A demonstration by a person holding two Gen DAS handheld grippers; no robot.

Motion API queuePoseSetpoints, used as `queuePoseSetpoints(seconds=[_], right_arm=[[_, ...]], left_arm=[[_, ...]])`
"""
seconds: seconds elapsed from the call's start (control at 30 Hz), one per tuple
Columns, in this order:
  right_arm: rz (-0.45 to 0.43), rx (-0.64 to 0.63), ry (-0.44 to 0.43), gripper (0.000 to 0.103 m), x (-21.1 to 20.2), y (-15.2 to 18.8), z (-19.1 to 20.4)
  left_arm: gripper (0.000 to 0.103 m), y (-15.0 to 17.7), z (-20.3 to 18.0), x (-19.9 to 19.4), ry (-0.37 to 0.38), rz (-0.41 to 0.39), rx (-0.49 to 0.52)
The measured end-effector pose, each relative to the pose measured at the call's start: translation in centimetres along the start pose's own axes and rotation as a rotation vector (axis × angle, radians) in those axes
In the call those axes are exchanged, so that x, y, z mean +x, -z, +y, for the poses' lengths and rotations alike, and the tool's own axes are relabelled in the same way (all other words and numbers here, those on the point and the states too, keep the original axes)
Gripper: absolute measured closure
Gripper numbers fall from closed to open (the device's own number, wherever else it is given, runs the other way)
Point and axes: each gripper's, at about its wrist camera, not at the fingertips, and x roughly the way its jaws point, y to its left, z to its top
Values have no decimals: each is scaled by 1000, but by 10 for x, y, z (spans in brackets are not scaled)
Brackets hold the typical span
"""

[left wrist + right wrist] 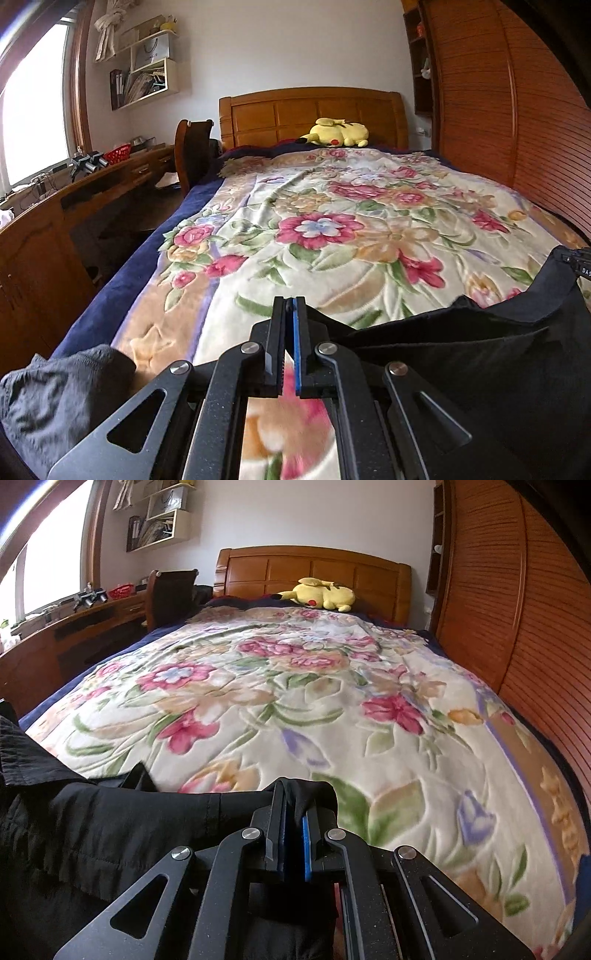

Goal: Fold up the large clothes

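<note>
Left gripper [290, 306]: its jaws are pressed together near the foot of the bed; whether any cloth is caught between them cannot be told, only the blue pad and a sliver of blanket show through the gap further back.
Right gripper [291, 794]: jaws clamped on a fold of the black garment [110, 823], which bunches up over both fingertips.
Black garment: it lies at the near end of the bed, spread leftward from the right gripper in the right wrist view; in the left wrist view it sits to the right of the left gripper [480, 350], with one edge lifted toward the frame's right side.
Grey cloth [55, 391]: a crumpled heap at the near left corner of the bed, just beside the left gripper's linkage.
Blanket [351, 229]: floral, cream with pink and orange flowers, covering the bed; a navy border runs down the left side.
Plush toy [340, 133]: yellow, lying against the wooden headboard [310, 110].
Desk [92, 181]: wooden, left of the bed, below the window, carrying a red basket [117, 152].
Wardrobe [498, 110]: slatted wooden doors along the right side.
</note>
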Motion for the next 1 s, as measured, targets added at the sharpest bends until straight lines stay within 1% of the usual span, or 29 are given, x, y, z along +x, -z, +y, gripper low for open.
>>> queuePoseSetpoints(seconds=[0.07,0.17,0.2,0.23,0.27,0.3,0.33,0.37,0.4,0.43,0.5,0.53,0.57,0.6,0.63,0.67,0.77,0.9,1.0], right_arm=[[15,3,16,98,12,-2,2],[71,-65,51,97,27,0,17],[85,-74,48,92,30,1,21],[91,-73,43,85,29,3,24],[95,-68,33,79,27,2,23],[90,-58,25,66,25,2,23],[78,-47,32,49,21,1,21],[61,-34,44,43,16,0,19],[42,-19,45,40,10,-1,16],[30,-8,42,39,5,-1,12],[14,4,46,39,-3,0,7],[4,6,45,39,-8,2,6],[2,3,44,39,-12,6,5],[7,-2,43,39,-15,9,5],[13,-10,39,39,-17,12,6],[17,-21,29,39,-20,15,8],[25,-70,2,39,-31,21,19],[28,-117,-55,39,-48,23,33],[25,-135,-83,39,-61,26,40]], left_arm=[[99,-3,0,9,-5,11,4],[99,1,-3,10,49,12,6],[98,2,-5,8,45,12,3],[97,4,-7,5,44,10,4],[94,6,-9,1,46,5,8],[91,7,-10,-3,46,1,11],[83,9,-13,-8,51,-5,14],[75,10,-15,-13,61,-9,17],[71,12,-17,-19,78,-13,18],[64,14,-20,-25,99,-16,24],[60,18,-26,-36,116,-17,42],[55,21,-31,-42,124,-14,53],[44,24,-33,-48,135,-15,58],[37,28,-37,-56,151,-15,62],[26,30,-39,-61,160,-20,60],[24,34,-42,-69,176,-28,54],[24,44,-53,-82,208,-12,37],[24,59,-66,-95,247,2,1],[24,72,-71,-103,240,-4,-12]])
